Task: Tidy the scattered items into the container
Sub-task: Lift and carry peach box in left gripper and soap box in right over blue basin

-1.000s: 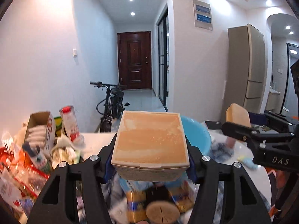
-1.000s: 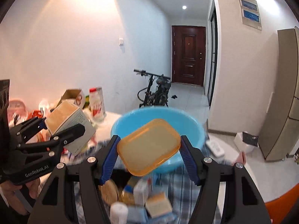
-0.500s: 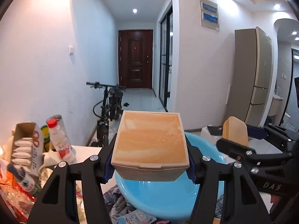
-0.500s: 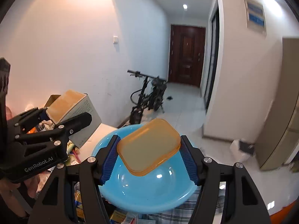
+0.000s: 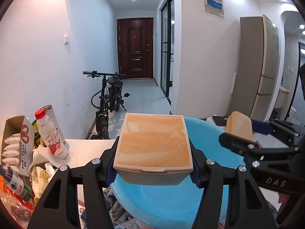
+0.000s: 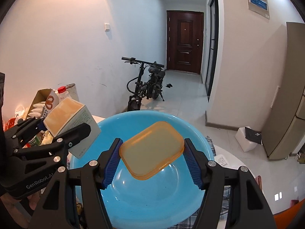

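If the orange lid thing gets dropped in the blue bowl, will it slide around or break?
The orange lid looks like thin, smooth plastic, so it would probably slide down the blue bowl's glossy curved side rather than break. It likely weighs little: the right gripper holds it tilted by its edges alone. Being flat, it shouldn't roll.

Box [image 5: 153, 148] left of lid [image 6: 152, 150], both above basin [image 6: 144, 200].

Both grippers are matte black plastic, with angular arms fixed by round silver screws. The left gripper [image 5: 153, 164] has ribbed blue pads [image 5: 110, 173] lining its jaws, as does the right gripper [image 6: 152, 159]. White lettering marks their sides: "GenRobot.AI" on the left, "DAS" on the right.
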